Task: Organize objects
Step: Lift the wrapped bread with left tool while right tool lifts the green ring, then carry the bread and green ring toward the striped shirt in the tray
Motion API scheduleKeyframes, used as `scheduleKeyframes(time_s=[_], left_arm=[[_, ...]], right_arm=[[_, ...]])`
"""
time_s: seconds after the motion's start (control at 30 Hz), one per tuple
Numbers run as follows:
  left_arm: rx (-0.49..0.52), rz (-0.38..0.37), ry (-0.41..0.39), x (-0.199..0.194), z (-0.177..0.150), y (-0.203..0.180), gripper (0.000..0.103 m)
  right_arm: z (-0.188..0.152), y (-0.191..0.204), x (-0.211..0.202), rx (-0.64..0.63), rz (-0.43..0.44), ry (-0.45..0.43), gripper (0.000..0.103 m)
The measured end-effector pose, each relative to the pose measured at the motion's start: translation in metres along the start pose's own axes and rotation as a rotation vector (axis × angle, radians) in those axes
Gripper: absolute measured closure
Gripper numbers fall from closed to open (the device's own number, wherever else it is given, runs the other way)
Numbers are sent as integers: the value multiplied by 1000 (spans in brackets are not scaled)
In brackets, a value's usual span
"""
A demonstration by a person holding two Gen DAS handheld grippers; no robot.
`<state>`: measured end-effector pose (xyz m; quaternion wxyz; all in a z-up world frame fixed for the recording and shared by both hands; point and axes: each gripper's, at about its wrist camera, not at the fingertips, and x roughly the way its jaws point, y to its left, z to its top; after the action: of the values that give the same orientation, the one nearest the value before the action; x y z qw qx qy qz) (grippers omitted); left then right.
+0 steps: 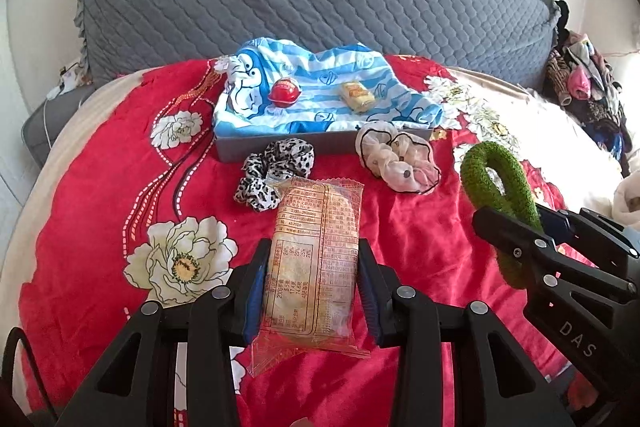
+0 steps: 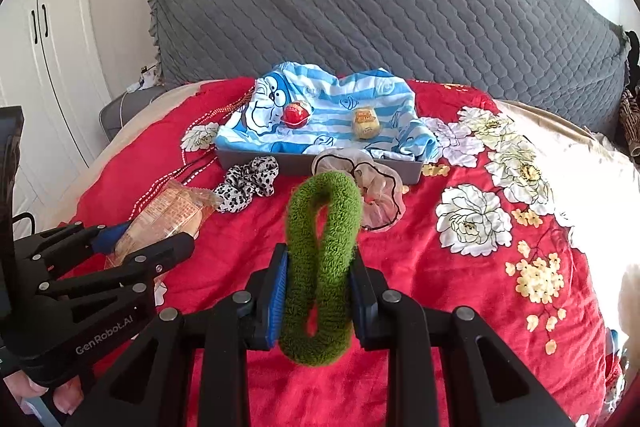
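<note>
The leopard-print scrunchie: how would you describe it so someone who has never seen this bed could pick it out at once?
On the red floral bedspread stands a grey tray lined with a blue striped cartoon cloth. The leopard-print scrunchie lies on the bedspread against the tray's near wall, towards its left end. Its black-and-white spots set it apart from the pale sheer scrunchie lying further right.

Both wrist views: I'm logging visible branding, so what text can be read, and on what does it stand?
"DAS": on the right gripper body.
"GenRobot.AI": on the left gripper body.
Snack packet: dense print and a nutrition table, too small to read.
Yellow snack and red ball in the gray tray: labels blurred.
</note>
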<state>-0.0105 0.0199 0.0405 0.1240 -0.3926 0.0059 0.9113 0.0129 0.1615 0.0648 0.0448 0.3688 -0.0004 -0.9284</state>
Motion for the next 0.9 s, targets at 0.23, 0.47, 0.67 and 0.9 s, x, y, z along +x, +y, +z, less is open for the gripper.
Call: scheduleKeyframes(time_s=[0.23,0.47,0.67,0.9], left_arm=[[8,19,-6,-9,1,-8,62],[-9,22,-28,-21,4,-8,62],[-6,29,-43,-29,5,-10,62],[-14,35,-61,-36,7,-8,62]], right_arm=[[3,-6,-13,7,-5,-28,75],[5,-6,-28,-14,-10,-64,75],[6,-4,-37,-21,-5,-85,75],[7,-3,-41,-25,1,-103,75]])
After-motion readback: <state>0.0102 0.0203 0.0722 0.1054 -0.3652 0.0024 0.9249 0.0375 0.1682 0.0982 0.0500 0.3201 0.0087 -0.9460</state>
